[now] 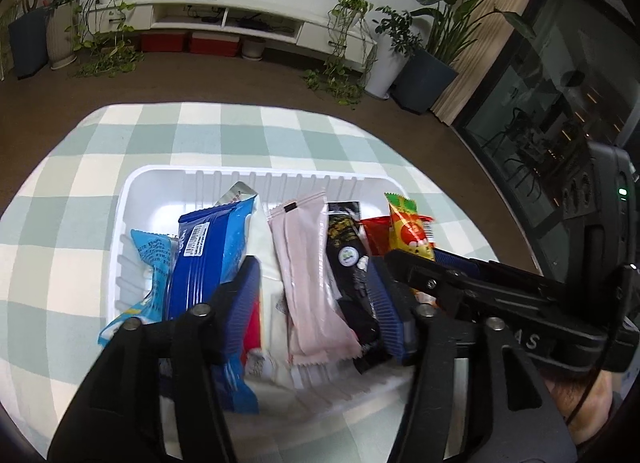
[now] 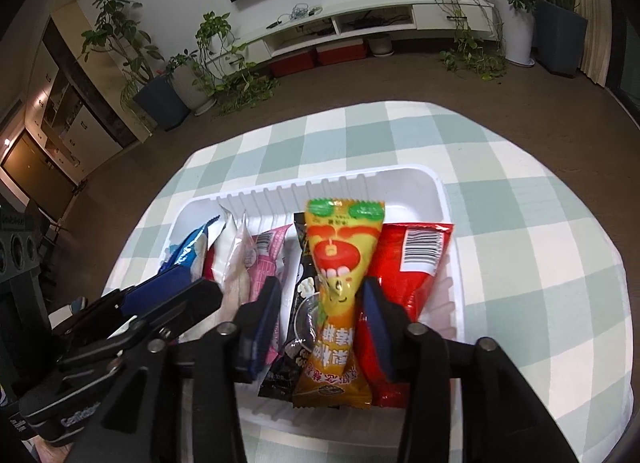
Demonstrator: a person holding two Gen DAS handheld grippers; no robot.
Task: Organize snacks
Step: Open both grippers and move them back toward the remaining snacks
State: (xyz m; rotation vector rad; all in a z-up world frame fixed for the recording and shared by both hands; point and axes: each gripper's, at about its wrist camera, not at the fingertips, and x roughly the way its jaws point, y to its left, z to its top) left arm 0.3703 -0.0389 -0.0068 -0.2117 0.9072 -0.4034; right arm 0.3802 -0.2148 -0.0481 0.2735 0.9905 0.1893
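Note:
A white tray (image 1: 160, 179) on the checked cloth holds several snack packets side by side: blue (image 1: 208, 247), pink (image 1: 308, 263), black (image 1: 346, 247), yellow (image 2: 340, 263) and red (image 2: 404, 263). My left gripper (image 1: 314, 299) is open just above the tray, its fingers either side of the pink packet. My right gripper (image 2: 320, 319) is open above the tray's right half, its fingers either side of the yellow and black packets, holding nothing. The tray also shows in the right wrist view (image 2: 424, 179).
The checked tablecloth (image 1: 72, 191) spreads around the tray on all sides. The right gripper's body (image 1: 500, 295) crosses close to the left gripper's right finger. Beyond the table are a brown floor, potted plants (image 1: 424, 63) and a white TV bench (image 1: 224, 19).

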